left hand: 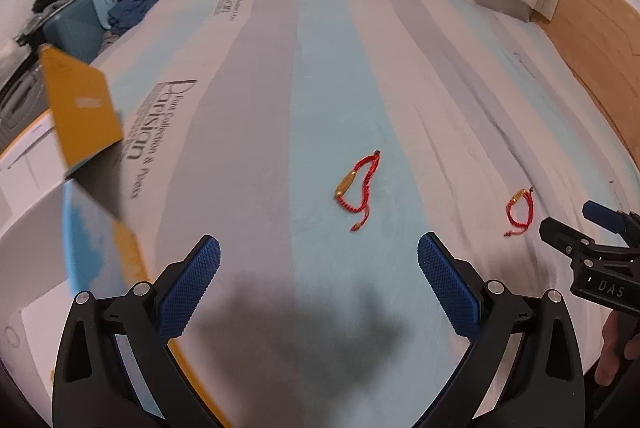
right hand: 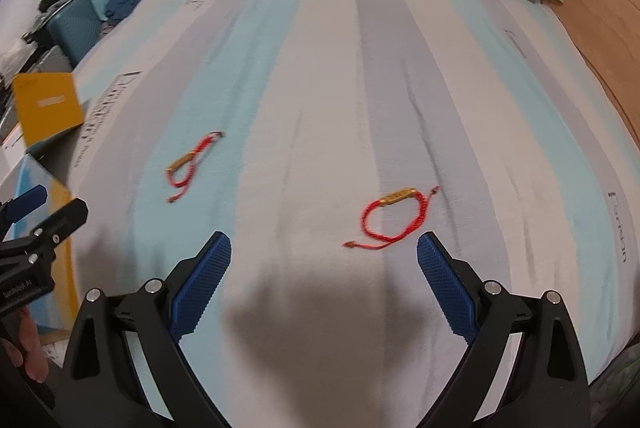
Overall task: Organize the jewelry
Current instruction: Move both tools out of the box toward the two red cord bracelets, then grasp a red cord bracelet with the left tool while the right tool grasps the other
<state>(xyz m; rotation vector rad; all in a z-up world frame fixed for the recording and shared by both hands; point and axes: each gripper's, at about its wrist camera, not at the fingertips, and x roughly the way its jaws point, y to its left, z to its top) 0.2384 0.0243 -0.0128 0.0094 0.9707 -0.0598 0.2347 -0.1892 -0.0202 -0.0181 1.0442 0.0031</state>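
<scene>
Two red cord bracelets with gold bar charms lie on a striped bedsheet [left hand: 260, 108]. In the left wrist view one bracelet [left hand: 357, 188] lies just ahead of my open, empty left gripper [left hand: 319, 256]. The second bracelet [left hand: 519, 212] lies to the right, near the right gripper's tip [left hand: 568, 240]. In the right wrist view the second bracelet [right hand: 394, 218] lies just ahead of my open, empty right gripper [right hand: 324, 252], slightly right of centre. The first bracelet [right hand: 192, 166] lies to the far left. The left gripper [right hand: 44, 224] shows at the left edge.
A box with an open yellow lid [left hand: 82, 108] stands at the bed's left edge; it also shows in the right wrist view [right hand: 48, 108]. A teal suitcase [left hand: 76, 28] and clothes sit at the far left. A wooden headboard [left hand: 600, 48] runs along the right.
</scene>
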